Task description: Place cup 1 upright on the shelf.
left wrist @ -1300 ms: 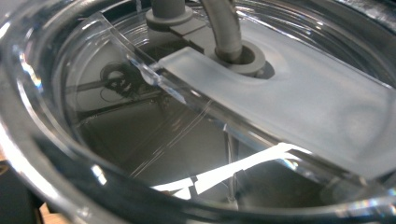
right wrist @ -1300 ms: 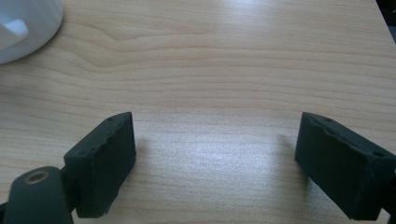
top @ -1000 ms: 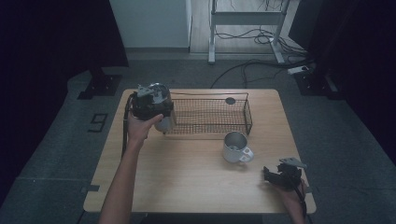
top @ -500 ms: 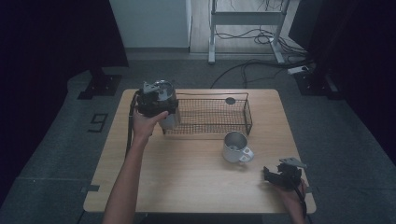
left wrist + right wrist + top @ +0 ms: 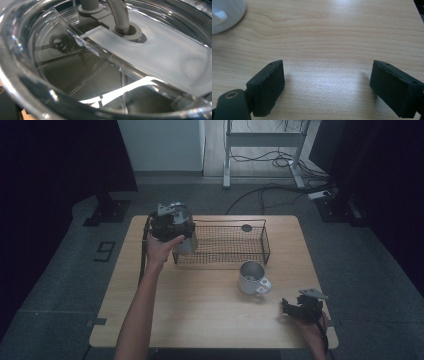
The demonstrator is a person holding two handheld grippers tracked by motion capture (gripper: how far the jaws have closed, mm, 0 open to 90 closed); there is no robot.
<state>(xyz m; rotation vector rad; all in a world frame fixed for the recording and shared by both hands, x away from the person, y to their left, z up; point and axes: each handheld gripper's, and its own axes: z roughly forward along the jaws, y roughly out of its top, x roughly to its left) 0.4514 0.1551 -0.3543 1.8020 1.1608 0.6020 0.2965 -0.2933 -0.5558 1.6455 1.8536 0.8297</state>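
A steel tumbler [image 5: 186,242] with a clear lid [image 5: 150,55] hangs at the left end of the black wire basket [image 5: 231,258]. My left gripper [image 5: 171,223] is shut on the tumbler near its top. In the left gripper view the lid is so close that it hides the jaws. A metal mug [image 5: 251,276] with a white handle stands in front of the basket's right half. Near the table's front right corner my right gripper [image 5: 299,308] rests low and open [image 5: 327,87] over bare wood, and the mug [image 5: 224,12] is at the upper left of its view.
The wooden table [image 5: 200,315] has free room across its front and left. A small dark round thing [image 5: 246,227] lies at the basket's far side. Beyond the table are a desk frame [image 5: 260,140] and floor cables [image 5: 280,190].
My left gripper has carried the tumbler up and to the right, from beside the basket's left end to over its edge. The right gripper and the mug have stayed still.
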